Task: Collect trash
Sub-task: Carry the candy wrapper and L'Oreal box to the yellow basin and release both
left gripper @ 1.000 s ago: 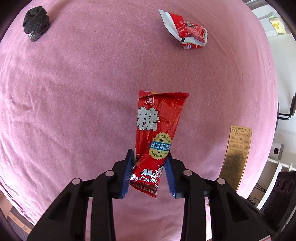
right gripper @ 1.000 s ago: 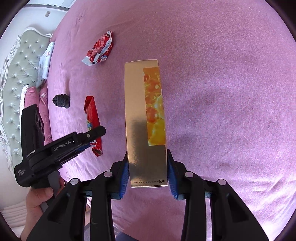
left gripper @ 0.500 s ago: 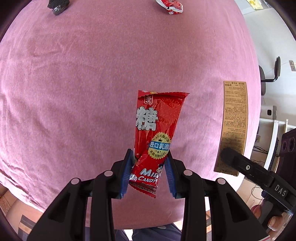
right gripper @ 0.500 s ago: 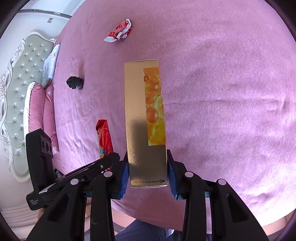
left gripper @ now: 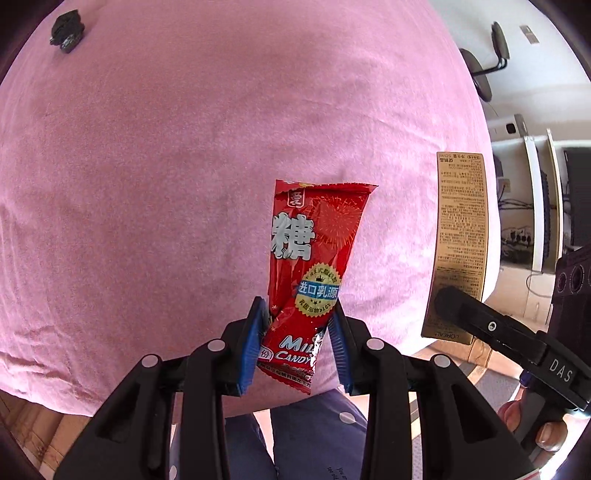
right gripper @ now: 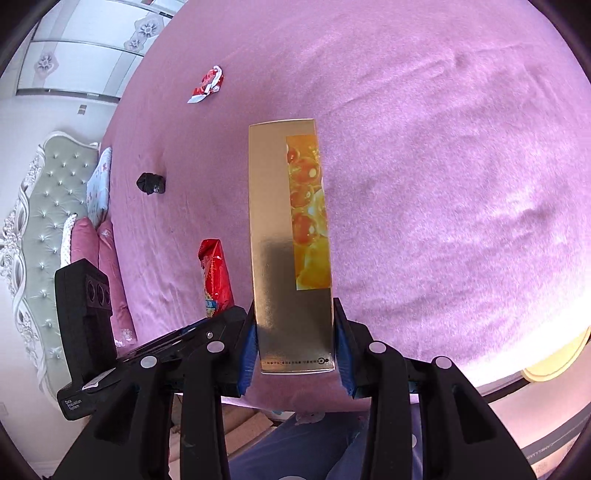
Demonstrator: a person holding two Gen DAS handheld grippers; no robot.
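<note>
My left gripper point(left gripper: 297, 343) is shut on a red candy wrapper point(left gripper: 314, 258) and holds it above the pink bed point(left gripper: 184, 166) near its front edge. My right gripper point(right gripper: 295, 354) is shut on a long gold box point(right gripper: 288, 240) with an orange picture. The gold box also shows in the left wrist view point(left gripper: 458, 240), and the candy wrapper in the right wrist view point(right gripper: 216, 277). A crumpled red and white wrapper point(right gripper: 207, 85) and a black crumpled lump point(right gripper: 150, 183) lie far back on the bed. The lump shows in the left wrist view point(left gripper: 68, 31) too.
A tufted headboard point(right gripper: 44, 221) with pillows point(right gripper: 99, 251) is at the bed's left end. White shelves point(left gripper: 535, 206) and an office chair point(left gripper: 484, 74) stand past the bed's right side. The person's legs point(left gripper: 306, 435) are below the grippers.
Both grippers have pulled back toward the bed's front edge with their loads. The wrapper and lump on the bed look farther away. The floor and the person's legs have come into view.
</note>
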